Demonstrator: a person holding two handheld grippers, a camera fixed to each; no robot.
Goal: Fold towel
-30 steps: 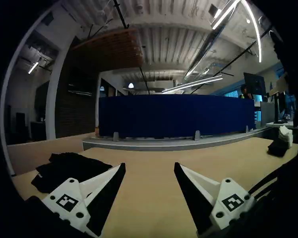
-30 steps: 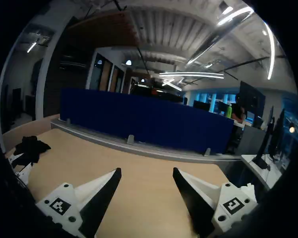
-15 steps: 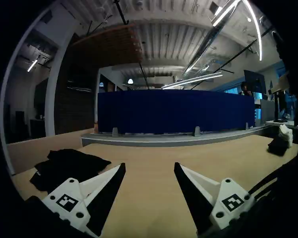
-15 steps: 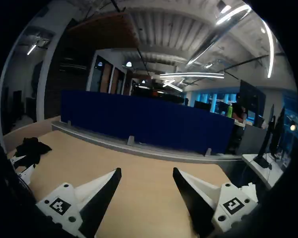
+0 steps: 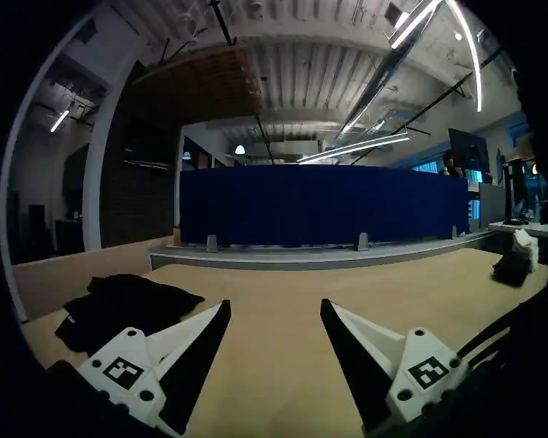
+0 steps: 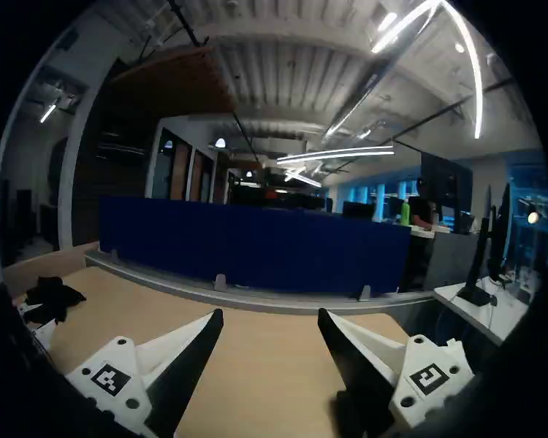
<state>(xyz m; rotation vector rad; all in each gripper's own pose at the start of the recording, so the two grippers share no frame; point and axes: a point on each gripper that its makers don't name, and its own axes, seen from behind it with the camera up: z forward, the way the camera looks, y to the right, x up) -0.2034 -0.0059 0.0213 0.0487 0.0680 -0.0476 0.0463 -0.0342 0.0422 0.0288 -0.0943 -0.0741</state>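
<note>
one black towel [image 5: 124, 306] on table [image 5: 288, 343], left tool [image 5: 274, 301] spread, right tool [image 6: 269, 311] spread

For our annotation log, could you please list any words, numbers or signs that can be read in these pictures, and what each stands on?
No words or numbers can be read.
On the left gripper: black-and-white square markers, patterns and not text.
On the right gripper: the same kind of squares.
On the monitor: too small and dark to read.

Two tools [image 5: 275, 301] [image 6: 269, 311], one black towel [image 5: 124, 306], one table [image 5: 420, 281], one blue partition [image 5: 321, 204]
</note>
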